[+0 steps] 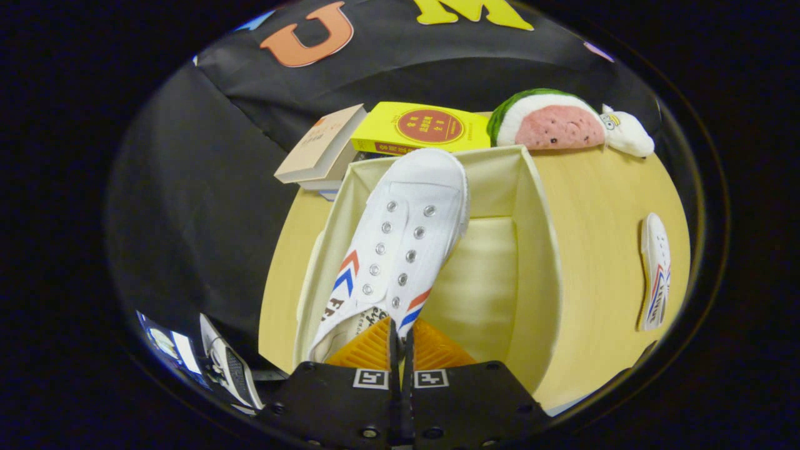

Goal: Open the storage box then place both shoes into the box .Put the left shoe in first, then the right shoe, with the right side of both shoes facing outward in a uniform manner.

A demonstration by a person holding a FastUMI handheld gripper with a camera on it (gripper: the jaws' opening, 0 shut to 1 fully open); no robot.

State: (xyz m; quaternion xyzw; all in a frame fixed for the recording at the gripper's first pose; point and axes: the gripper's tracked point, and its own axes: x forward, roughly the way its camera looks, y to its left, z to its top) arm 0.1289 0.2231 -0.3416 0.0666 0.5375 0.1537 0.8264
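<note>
Gripper [400, 340] clenched on the tongue edge of a white canvas sneaker [400, 244], held toe-forward over the open storage box [531, 250] at frame centre, presumably for lowering in. Second sneaker [655, 272] waits on the table [600, 206], right.

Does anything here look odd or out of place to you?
Mostly tidy. The claw is shut on the rear of a white shoe held over the open storage box, its toe toward the box's far wall. The other shoe lies on its side on the table, apart from the box.
</note>
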